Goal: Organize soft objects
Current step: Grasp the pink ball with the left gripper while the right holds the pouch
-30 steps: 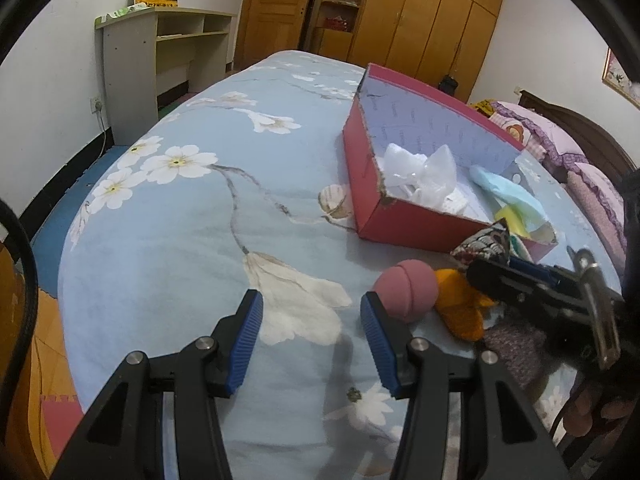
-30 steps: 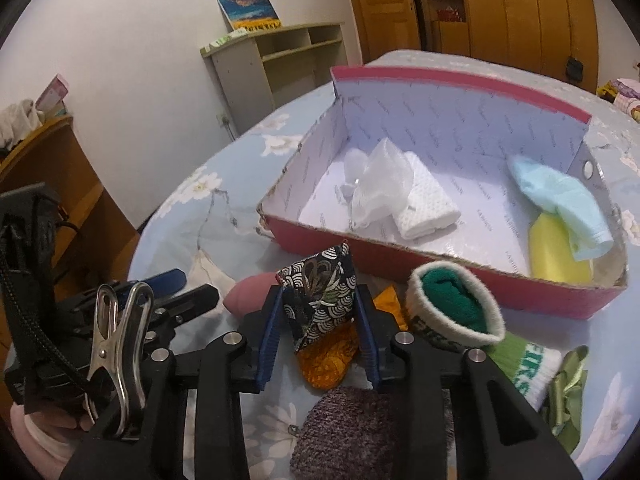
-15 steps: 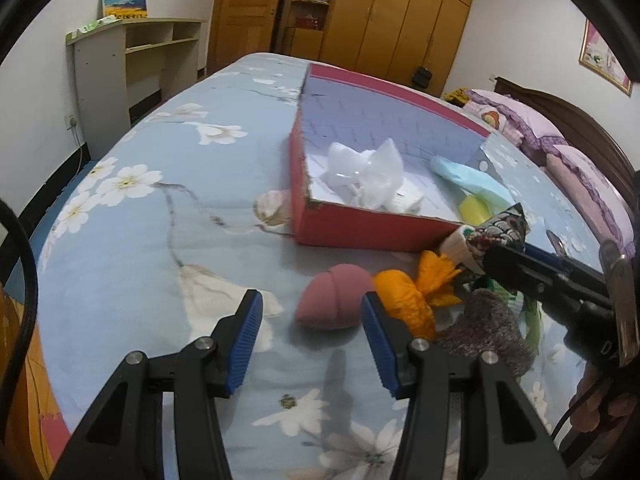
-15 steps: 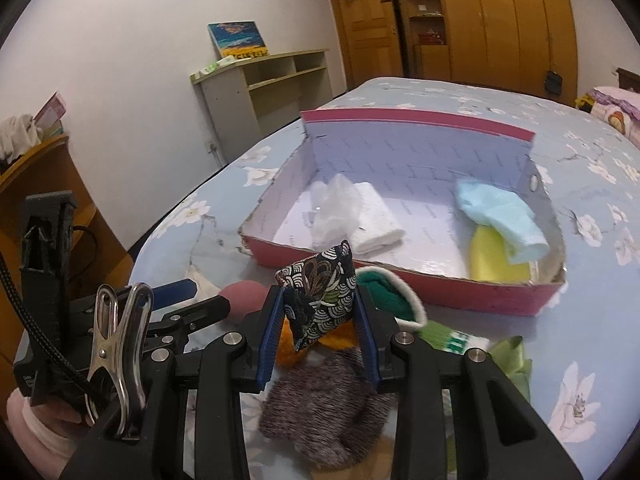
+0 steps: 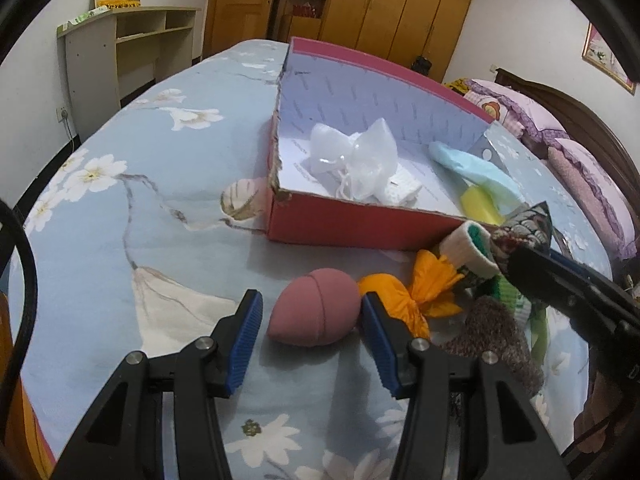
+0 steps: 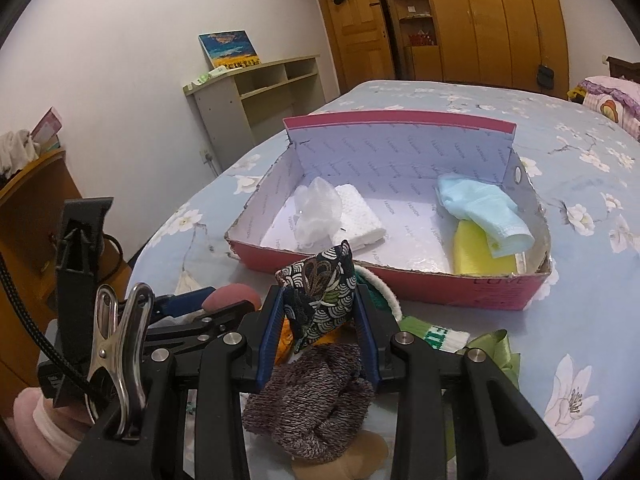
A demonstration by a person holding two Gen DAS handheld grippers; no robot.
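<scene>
Nearest in the left wrist view, the left gripper (image 5: 312,312) stands partly open with the pink sponge (image 5: 314,308) between its fingers (image 5: 246,336); the right pad looks to be at or almost on the sponge's end, the left pad stands clear, so nothing is gripped yet. The sponge lies on the bed (image 5: 120,216), egg-shaped with a seam round its middle; it looks light and very squashy, so it should be taken across its fat middle with a gentle close, since a hard pinch near the tapered end would likely squirt it out. In the right wrist view, the right gripper (image 6: 316,308) is closed on a patterned pouch (image 6: 320,296), pinched on both sides and lifted off the bed; the cloth is limp and light, and it sags below the pads, so it ought to drop cleanly once let go. Under and around it lie a brown knit (image 6: 308,396), an orange cloth (image 5: 400,300) touching the sponge's far side, a rolled green sock (image 5: 472,248) and a green ribbon (image 6: 496,352), all floppy things best taken at a bunched fold. Farther off sits the red box (image 6: 440,284), open-topped, already holding a clear bag (image 6: 316,208), a white cloth (image 6: 360,220), a blue towel (image 6: 480,208) and a yellow piece (image 6: 476,248), with bare floor left in its middle.
</scene>
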